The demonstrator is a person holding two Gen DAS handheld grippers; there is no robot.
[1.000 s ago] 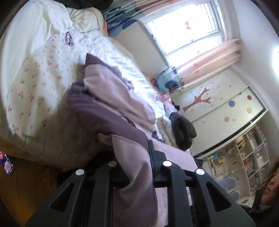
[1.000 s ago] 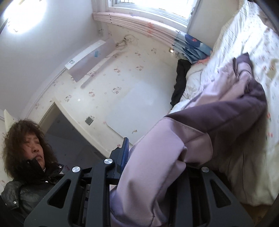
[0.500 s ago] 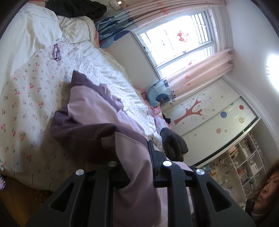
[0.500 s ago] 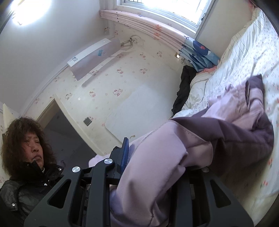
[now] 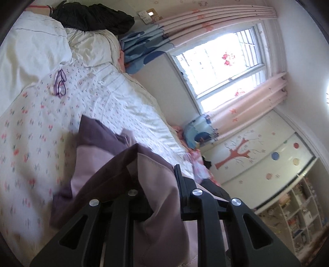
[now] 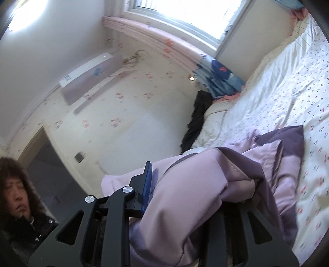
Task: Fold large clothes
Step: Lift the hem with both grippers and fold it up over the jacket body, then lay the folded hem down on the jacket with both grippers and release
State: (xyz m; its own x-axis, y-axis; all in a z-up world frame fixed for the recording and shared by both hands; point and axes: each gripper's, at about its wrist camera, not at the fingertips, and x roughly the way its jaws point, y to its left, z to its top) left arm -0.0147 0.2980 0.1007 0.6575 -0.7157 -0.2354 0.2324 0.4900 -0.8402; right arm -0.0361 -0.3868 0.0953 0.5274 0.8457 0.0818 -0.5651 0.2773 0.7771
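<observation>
A: What has the left gripper (image 5: 158,178) got?
B: It is clenched on a fold of the lilac garment (image 5: 156,184); the cloth bunches between its fingers and hangs down over the gripper body.
A: And where does the rest lie?
B: On the bed (image 5: 30,143), spread over the flowered cover, darker purple lining turned up in places. Purple glasses (image 5: 60,85) lie farther up the cover, well apart from it, and a black garment (image 5: 92,17) sits past the pillows.
A: The right gripper (image 6: 185,184)?
B: Grasping another part of the same garment (image 6: 185,195). The blue-padded finger (image 6: 147,184) presses the cloth; the other finger is buried under fabric, so I can only say it seems clamped from that side.
A: Anything else on that side?
B: A person (image 6: 14,184) in a dark jacket at the lower left, and the window (image 6: 185,12) above the bed.
</observation>
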